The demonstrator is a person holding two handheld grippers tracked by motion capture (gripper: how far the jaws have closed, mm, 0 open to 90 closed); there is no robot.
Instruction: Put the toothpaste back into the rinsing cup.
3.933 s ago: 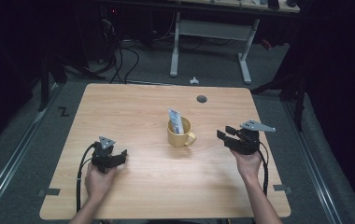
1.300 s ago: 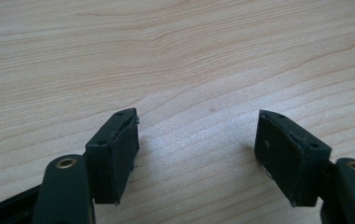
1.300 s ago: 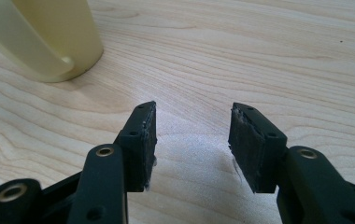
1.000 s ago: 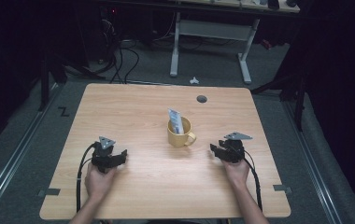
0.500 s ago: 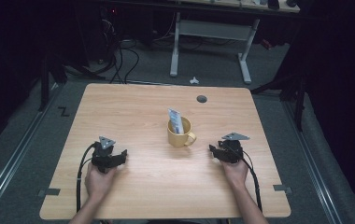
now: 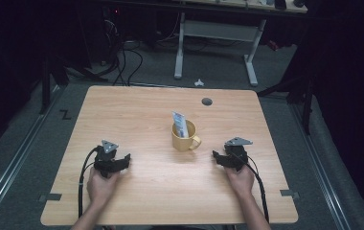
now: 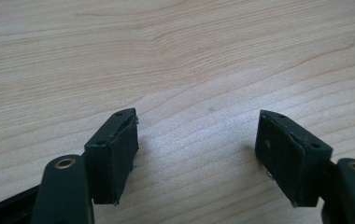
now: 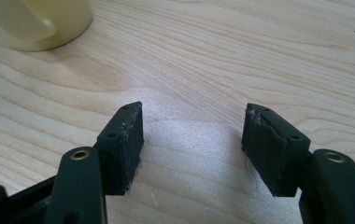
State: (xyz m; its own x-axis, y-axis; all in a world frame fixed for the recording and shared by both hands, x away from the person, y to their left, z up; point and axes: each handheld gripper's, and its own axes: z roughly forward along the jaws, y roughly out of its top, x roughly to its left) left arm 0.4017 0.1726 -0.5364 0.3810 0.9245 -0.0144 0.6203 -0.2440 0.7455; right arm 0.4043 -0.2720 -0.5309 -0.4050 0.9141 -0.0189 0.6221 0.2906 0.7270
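the left gripper (image 7: 196,149) is sitting low over the table (image 7: 189,56) with its jaws standing wide apart, nothing between the pads (image 7: 119,156) but bare wood grain; the pad tips are looking very close to the surface, though whether they are actually touching it is hard to tell; the right gripper (image 8: 192,144) is showing the same — jaws spread wide, holding nothing, a pale sheen of light lying on the wood between them.

in the high view the left gripper (image 6: 125,160) is resting near the front left of the table (image 6: 122,110) in the left hand (image 6: 101,184), its jaws pointing to the right; the right gripper (image 6: 217,156) is lying near the front right in the right hand (image 6: 240,177), its jaws pointing left toward the mug (image 6: 185,136); the yellow mug is standing upright around the middle of the table, handle turned toward the right gripper, near it but apart from it; a tube (image 6: 180,125) is leaning inside the mug, its print too small to read.

in the right gripper view the mug (image 8: 35,21) is being cut off by the top left corner — only its base and part of the handle are showing; a dark round hole (image 6: 207,101) is sitting in the table near the far edge; the forearms are running off the bottom edge; the floor and desk legs behind are lying in deep shadow.
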